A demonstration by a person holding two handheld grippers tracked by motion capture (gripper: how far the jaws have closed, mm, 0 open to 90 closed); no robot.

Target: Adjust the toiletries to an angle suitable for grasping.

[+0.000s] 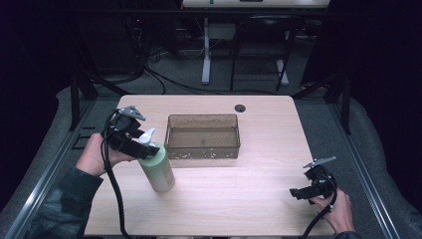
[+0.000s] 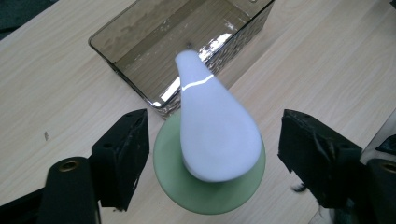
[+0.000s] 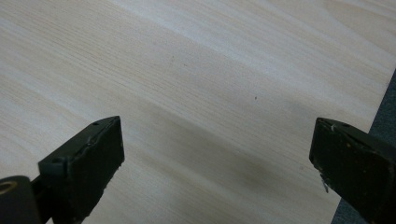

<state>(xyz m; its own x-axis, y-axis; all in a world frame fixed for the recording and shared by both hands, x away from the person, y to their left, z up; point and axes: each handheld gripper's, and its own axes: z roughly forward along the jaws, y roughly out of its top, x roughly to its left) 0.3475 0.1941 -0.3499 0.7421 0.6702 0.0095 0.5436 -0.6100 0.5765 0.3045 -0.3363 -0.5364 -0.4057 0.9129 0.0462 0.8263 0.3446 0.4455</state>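
Note:
A pale green pump bottle (image 1: 158, 169) with a white pump head (image 1: 147, 135) stands on the wooden table (image 1: 239, 199), just left of and in front of a clear brown bin (image 1: 202, 117). My left gripper (image 1: 143, 145) is at the bottle's top. In the left gripper view its jaws flank the white pump head (image 2: 215, 121) and the green shoulder (image 2: 210, 198), with a small gap on each side, so my left gripper (image 2: 215, 116) is open. My right gripper (image 1: 297, 193) hovers low near the table's front right corner. In its own view my right gripper (image 3: 215, 130) is open over bare wood.
The brown bin (image 2: 140, 56) has nothing in it and sits at mid-table. A round cable hole (image 1: 240, 108) lies behind it. The table's right edge (image 3: 380, 98) runs close beside my right gripper. Desk legs and cables stand on the floor beyond.

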